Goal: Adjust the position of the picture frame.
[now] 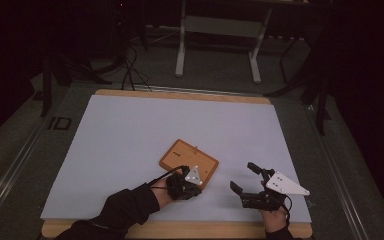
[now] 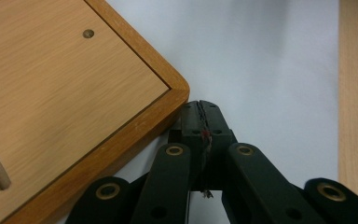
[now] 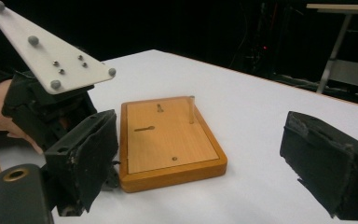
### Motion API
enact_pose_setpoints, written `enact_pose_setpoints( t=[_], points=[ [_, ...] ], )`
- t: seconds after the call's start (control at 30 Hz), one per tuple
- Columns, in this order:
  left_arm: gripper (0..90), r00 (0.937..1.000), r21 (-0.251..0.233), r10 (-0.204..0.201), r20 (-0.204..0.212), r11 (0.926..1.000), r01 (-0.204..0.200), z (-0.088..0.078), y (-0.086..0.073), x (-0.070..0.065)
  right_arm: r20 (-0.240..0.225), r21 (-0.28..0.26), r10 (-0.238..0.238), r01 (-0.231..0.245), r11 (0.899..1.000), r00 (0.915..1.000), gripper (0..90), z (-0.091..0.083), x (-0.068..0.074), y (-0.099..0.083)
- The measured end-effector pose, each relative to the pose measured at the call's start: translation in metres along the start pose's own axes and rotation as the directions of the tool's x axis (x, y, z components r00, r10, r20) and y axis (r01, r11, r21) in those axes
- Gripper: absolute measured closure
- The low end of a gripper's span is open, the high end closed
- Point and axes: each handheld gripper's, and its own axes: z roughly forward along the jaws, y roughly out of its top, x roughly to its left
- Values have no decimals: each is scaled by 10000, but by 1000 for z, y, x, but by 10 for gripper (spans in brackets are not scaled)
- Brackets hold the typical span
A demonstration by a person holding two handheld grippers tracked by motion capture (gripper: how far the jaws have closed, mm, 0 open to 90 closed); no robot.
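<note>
Left gripper (image 2: 200,108) fingers closed, empty, touching wooden board (image 2: 65,93) corner; right gripper (image 1: 245,177) wide.

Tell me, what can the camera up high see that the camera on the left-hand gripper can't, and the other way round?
The high view takes in the right gripper, jaws apart, both of the person's forearms, and the whole white table with metal stands on the floor beyond. The left gripper view gets close: the left gripper, jaws pressed shut at the wooden board's rounded corner, a small hole and a peg in the board. Both show that board on the white table.
</note>
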Motion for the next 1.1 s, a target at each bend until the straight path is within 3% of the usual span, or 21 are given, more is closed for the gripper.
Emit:
enact_pose_setpoints(
  t=[0.6, 1.1],
  points=[
    [900, 9968, -397, -698, -399, 9969, 682, 16, 20, 20, -29, 13, -6, 6, 10000, 10000, 107, 0, 0, 0],
    [900, 9928, -525, -943, -740, 9945, 905, 23, 32, 33, -56, 35, -17, 17, 10000, 10000, 107, 0, 0, 0]
  ],
)
